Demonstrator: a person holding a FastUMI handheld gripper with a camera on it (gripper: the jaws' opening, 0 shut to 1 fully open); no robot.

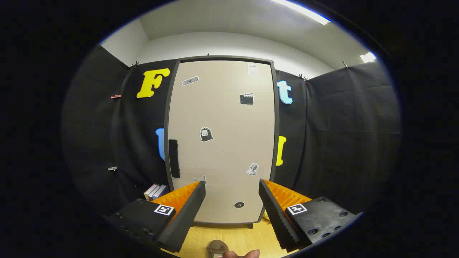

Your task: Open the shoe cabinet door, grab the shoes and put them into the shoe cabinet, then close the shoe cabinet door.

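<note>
The gripper point(232, 186) hangs with fingers spread wide apart on nothing, facing the tall beige sticker-dotted shoe cabinet door point(220, 143), which stands closed (its black handle point(174, 158) at the left edge) beyond them.

A shoe cabinet point(222, 143) stands upright on the floor point(236, 238), straight ahead of the claw point(232, 186), whose two fingers are spread wide apart with nothing between them. The cabinet door is closed, its handle point(174, 158) on the left edge. Books point(155, 191) lie left of the cabinet's base. Cloth walls stand behind and beside it.
</note>
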